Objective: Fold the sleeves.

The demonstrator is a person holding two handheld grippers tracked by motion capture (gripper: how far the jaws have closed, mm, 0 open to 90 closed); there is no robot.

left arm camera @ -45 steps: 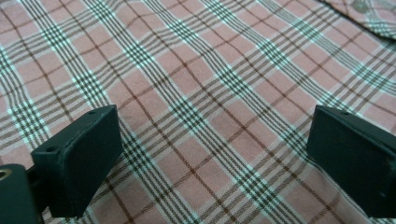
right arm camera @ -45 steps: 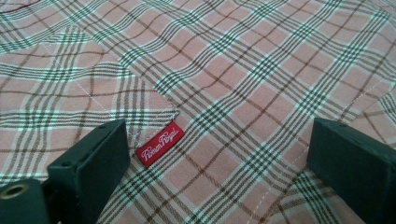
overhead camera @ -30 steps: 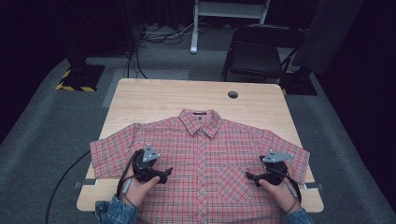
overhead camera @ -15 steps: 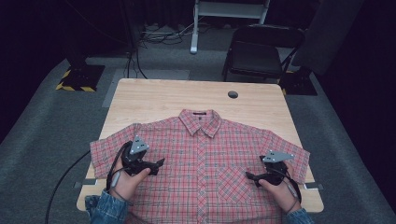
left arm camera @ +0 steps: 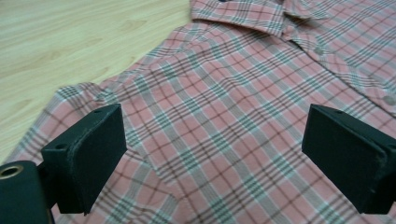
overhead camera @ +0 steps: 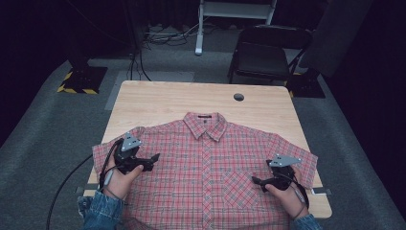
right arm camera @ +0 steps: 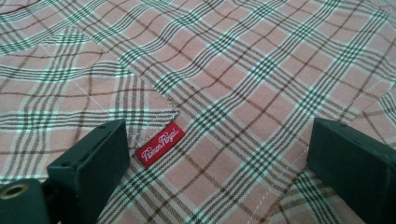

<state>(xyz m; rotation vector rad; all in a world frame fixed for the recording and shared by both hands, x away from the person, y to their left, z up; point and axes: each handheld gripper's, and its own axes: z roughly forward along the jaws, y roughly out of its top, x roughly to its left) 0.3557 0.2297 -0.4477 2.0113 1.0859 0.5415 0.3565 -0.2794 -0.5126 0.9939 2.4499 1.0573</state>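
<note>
A red plaid short-sleeved shirt [overhead camera: 206, 163] lies flat and face up on the wooden table [overhead camera: 182, 98], collar toward the far side. My left gripper [overhead camera: 154, 157] hovers open over the shirt's left shoulder area, with the plaid cloth [left arm camera: 219, 116] and collar [left arm camera: 243, 11] ahead of its jaws. My right gripper [overhead camera: 255, 181] is open beside the chest pocket [overhead camera: 238, 184], low over the fabric [right arm camera: 261, 74]; a small red brand label [right arm camera: 160, 143] at the pocket's corner sits between its jaws. Neither holds anything.
The table has a round cable hole [overhead camera: 238, 97] near its far edge. A black chair [overhead camera: 268, 55] stands behind the table on grey carpet. Bare wood [left arm camera: 70, 37] shows left of the shirt's shoulder.
My left gripper has moved up and to the left, from the lower shirt front toward the left shoulder and sleeve. The right gripper has stayed put.
</note>
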